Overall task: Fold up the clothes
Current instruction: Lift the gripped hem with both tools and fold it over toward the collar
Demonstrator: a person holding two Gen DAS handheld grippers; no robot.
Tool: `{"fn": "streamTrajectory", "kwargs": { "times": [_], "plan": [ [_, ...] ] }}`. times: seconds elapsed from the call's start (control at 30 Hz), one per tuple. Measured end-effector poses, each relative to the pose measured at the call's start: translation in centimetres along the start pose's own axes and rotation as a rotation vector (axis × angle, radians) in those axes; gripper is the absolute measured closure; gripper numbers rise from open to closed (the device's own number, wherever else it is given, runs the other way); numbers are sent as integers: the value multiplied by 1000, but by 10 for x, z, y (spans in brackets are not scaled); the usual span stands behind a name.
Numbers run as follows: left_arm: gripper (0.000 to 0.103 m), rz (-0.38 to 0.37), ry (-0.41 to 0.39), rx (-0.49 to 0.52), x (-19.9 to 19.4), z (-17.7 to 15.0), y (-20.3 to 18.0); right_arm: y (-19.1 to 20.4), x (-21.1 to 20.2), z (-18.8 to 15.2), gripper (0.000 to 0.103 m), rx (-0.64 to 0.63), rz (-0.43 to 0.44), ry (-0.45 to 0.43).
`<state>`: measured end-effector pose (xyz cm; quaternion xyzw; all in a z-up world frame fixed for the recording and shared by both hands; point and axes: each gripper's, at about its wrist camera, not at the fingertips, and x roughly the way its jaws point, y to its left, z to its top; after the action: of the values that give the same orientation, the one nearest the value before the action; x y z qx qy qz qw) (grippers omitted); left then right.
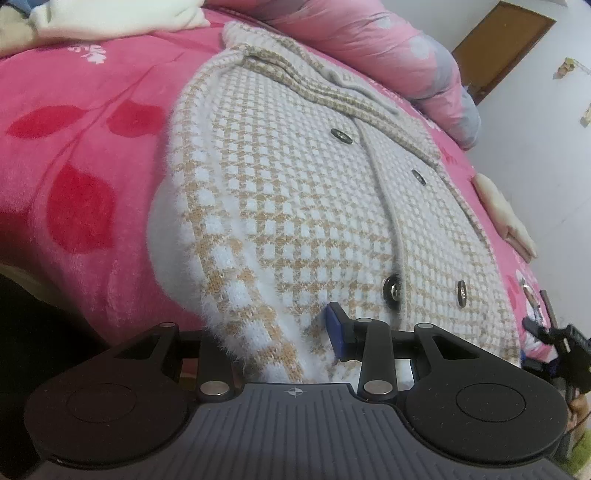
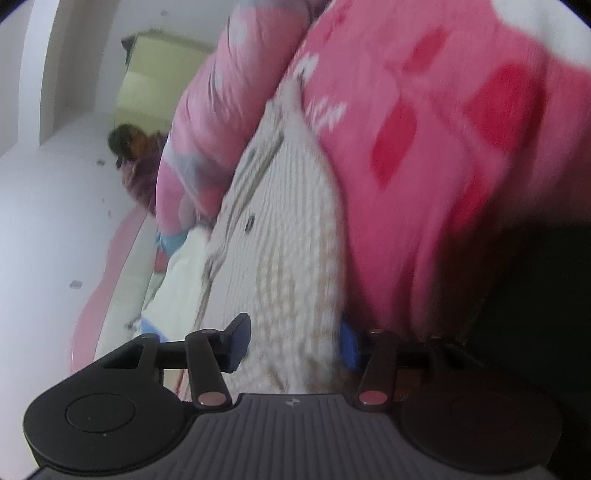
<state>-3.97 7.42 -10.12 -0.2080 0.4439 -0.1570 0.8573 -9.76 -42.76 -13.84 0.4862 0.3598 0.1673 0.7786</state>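
A fuzzy white-and-tan checked cardigan (image 1: 295, 192) with dark buttons lies spread on a pink blanket (image 1: 74, 147) printed with red leaves. My left gripper (image 1: 273, 328) is shut on the cardigan's near fluffy edge. Fabric bunches between the fingers and hides the left one; the blue-padded right finger (image 1: 338, 328) shows. In the blurred right wrist view, the cardigan (image 2: 280, 221) runs away from my right gripper (image 2: 295, 343). Its jaws stand apart, with the garment's edge lying between them.
A rolled pink quilt (image 1: 388, 40) lies behind the cardigan. A cream folded garment (image 1: 506, 218) sits at the bed's right edge and a white one (image 1: 110, 18) at the far left. A person (image 2: 136, 162) is beyond the bed, by a white wall.
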Motion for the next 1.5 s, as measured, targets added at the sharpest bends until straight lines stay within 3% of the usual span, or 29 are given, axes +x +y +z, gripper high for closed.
{"fn": "streamTrajectory", "kwargs": {
  "times": [0.2, 0.27, 0.37, 0.43, 0.53, 0.7, 1.0, 1.5],
  "plan": [
    [67, -21, -21, -18, 1, -5, 4, -4, 13, -9, 62, 9, -41, 49],
    [67, -18, -28, -10, 0, -7, 3, -3, 15, -13, 81, 6, -49, 62],
    [74, -2, -47, 51, -5, -11, -5, 2, 10, -19, 93, -7, -37, 53],
    [85, -9, -73, 81, -12, -15, -9, 10, 4, -22, 95, -28, -22, 27],
    [92, -45, -103, 55, -23, -15, -6, 24, -3, -22, 95, -53, -5, -4],
    [98, -137, -147, -32, -38, -8, 1, 52, -11, -17, 95, -115, 37, -46],
    [99, -238, -239, -32, -56, 22, -18, 100, -9, 4, 95, -217, 105, -71],
    [99, -287, -334, 3, -54, 105, -40, 166, 16, 73, 95, -356, 203, -83]
  ]
}}
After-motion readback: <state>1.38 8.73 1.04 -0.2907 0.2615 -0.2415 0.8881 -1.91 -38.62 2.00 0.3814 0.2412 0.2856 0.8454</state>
